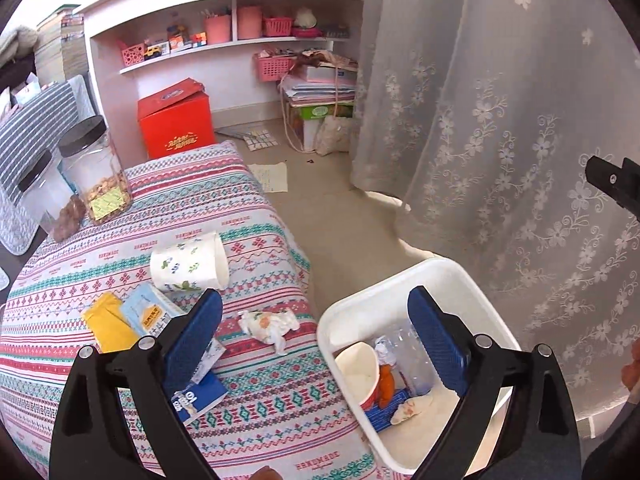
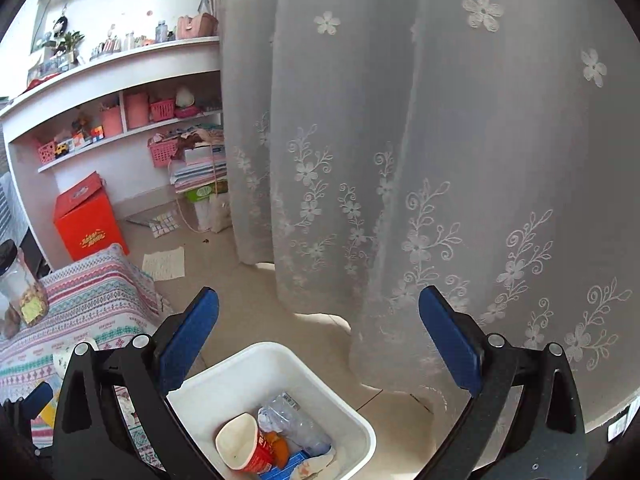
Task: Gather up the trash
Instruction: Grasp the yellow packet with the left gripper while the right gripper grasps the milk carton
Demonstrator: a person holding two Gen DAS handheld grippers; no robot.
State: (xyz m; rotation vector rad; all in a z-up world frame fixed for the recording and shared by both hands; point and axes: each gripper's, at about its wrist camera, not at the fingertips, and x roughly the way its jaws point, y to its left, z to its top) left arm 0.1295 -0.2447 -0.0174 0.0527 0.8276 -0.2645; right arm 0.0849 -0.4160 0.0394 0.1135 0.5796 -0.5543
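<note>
A white bin (image 1: 448, 280) stands on the floor beside the patterned table; it holds a red paper cup (image 1: 360, 372), a clear plastic bottle (image 1: 412, 356), orange peel and wrappers. It also shows in the right wrist view (image 2: 276, 360). On the tablecloth lie a tipped floral paper cup (image 1: 188, 262), a crumpled tissue (image 1: 270, 324), a yellow packet (image 1: 108, 322), a light blue packet (image 1: 146, 312) and a blue-white box (image 1: 202, 394). My left gripper (image 1: 316, 320) is open and empty, straddling the table edge and bin. My right gripper (image 2: 318, 320) is open and empty above the bin.
Two clear jars with black lids (image 1: 96, 168) stand at the table's far left. A red box (image 1: 176, 120), a paper sheet (image 1: 272, 176) and stacked items lie on the floor by the shelves (image 1: 224, 46). A lace curtain (image 1: 500, 120) hangs right of the bin.
</note>
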